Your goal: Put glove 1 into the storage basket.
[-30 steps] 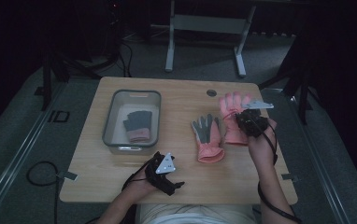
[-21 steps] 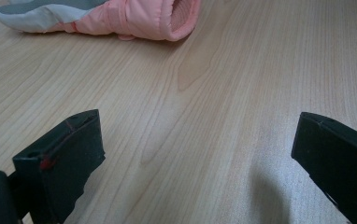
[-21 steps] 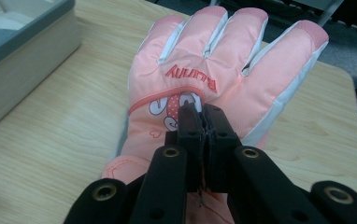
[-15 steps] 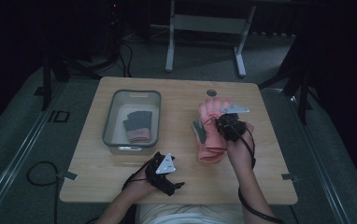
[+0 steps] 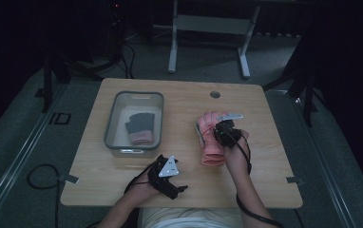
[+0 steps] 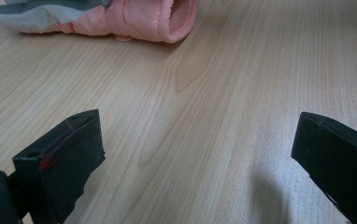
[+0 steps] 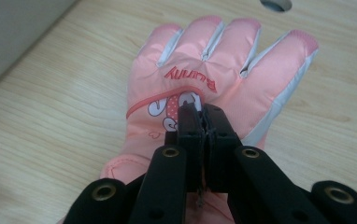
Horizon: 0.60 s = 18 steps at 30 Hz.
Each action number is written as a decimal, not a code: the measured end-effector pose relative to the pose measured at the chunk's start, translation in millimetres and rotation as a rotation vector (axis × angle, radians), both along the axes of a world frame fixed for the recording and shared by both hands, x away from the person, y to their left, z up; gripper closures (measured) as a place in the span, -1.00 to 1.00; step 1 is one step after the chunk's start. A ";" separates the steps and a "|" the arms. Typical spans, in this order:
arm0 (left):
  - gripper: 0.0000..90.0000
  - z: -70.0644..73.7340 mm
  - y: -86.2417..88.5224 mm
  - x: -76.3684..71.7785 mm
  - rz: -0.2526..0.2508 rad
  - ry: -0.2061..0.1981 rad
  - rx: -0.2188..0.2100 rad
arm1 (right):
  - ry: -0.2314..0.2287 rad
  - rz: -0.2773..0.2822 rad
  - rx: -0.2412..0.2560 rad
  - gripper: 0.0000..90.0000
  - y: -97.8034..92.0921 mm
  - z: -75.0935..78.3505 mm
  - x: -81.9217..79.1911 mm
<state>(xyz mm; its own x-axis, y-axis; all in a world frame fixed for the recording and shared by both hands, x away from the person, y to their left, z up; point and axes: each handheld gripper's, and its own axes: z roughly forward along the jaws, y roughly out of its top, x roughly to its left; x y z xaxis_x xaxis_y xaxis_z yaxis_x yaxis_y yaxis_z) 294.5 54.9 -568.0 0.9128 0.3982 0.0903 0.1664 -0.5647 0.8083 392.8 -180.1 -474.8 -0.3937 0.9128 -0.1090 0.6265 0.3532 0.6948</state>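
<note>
Pink glove (image 5: pixel 211 140) lies right of centre on the table (image 5: pixel 184 190), directly under the right gripper (image 5: pixel 221 131). In the right gripper view the glove (image 7: pixel 204 79) lies back-up, fingers pointing away from the camera, red embroidered lettering and a cartoon patch on it, white strips between the fingers. It looks stacked on a second glove; high view is too dim to be sure. Left gripper (image 5: pixel 167 173) sits near the front edge, well apart from the glove; in its own view the glove's cuff end (image 6: pixel 134 18) lies at the far top left.

Surface: light wood-grain tabletop with a round hole (image 5: pixel 214 94) near the far edge. Grey bin (image 5: pixel 118 121) on the left half holds a grey glove with a pink cuff (image 5: pixel 139 129). Room is dark; grey floor, a metal stand (image 5: pixel 208 28) beyond the table, a cable (image 5: pixel 39 178) on the floor at left.

Right gripper (image 7: pixel 203 122): jaws pressed together, pinching the fabric of the pink glove's back at the patch. Left gripper (image 6: pixel 197 154): jaws wide apart, nothing between them, bare tabletop below.
</note>
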 end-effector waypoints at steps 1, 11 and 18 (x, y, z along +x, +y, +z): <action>-0.95 0.0 0.0 0.1 0.000 -0.001 0.001 | 0.005 -0.002 -0.001 0.93 0.3 -3.3 1.1; -0.96 -0.6 -0.3 0.7 -0.001 0.003 0.002 | 0.034 0.013 0.029 0.90 1.2 -22.3 7.0; -0.95 -0.6 -0.6 0.7 -0.002 0.003 0.002 | 0.044 0.024 0.040 0.88 1.2 -28.4 9.8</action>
<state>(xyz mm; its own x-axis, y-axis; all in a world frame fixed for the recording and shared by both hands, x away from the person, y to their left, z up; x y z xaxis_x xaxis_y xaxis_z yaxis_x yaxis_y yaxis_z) 295.2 54.3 -568.6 0.9138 0.3965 0.0881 0.1681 -0.5667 0.8066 402.6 -178.9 -503.2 -0.4189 0.9064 -0.0548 0.6484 0.3408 0.6808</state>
